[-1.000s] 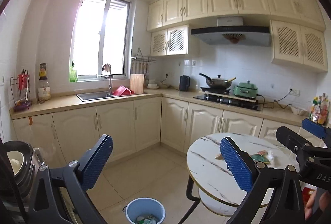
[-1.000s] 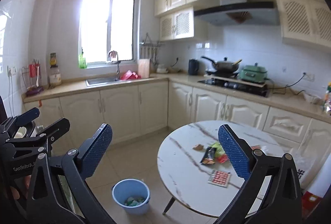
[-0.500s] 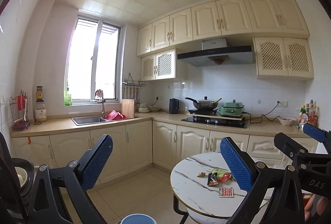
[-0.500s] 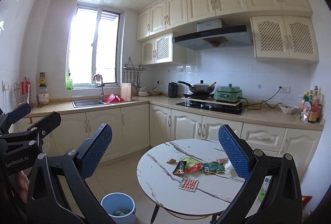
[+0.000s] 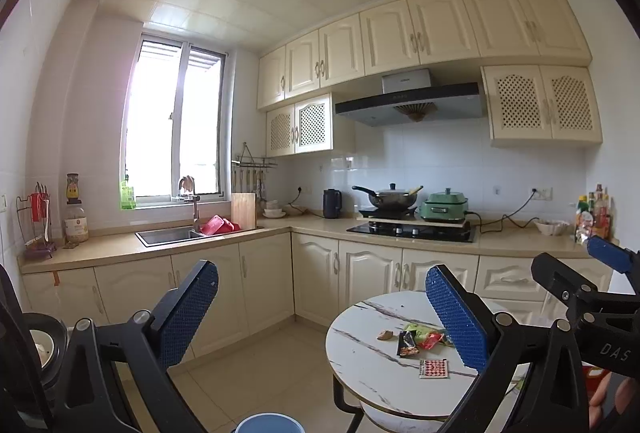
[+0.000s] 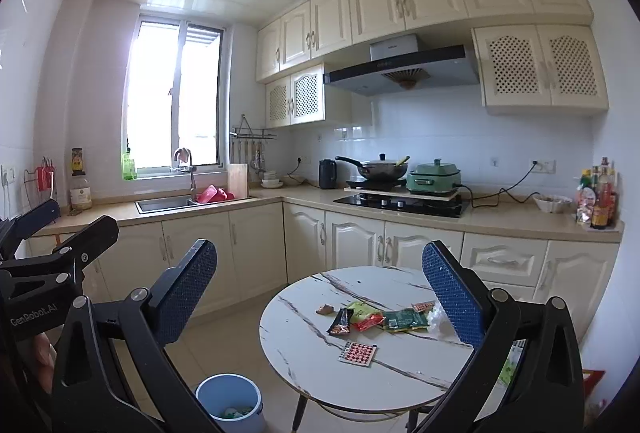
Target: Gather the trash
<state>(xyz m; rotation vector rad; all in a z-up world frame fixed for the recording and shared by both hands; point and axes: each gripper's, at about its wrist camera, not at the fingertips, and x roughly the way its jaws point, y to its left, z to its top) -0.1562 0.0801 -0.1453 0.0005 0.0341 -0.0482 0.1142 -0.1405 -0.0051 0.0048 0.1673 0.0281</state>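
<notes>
Wrappers (image 6: 372, 319) strewn on round marble table (image 6: 304, 349), at 6 o'clock below hob (image 6: 400, 203); blue bin (image 6: 230, 403) on floor at table's 8 o'clock. Left gripper (image 5: 320, 317) and right gripper (image 6: 320, 297) held level, jaws spread wide, empty.

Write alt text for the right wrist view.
Open right hand-held gripper faces a round marble table strewn with snack wrappers, holding nothing. A blue bin sits on the floor left of the table, kitchen counter behind.
</notes>
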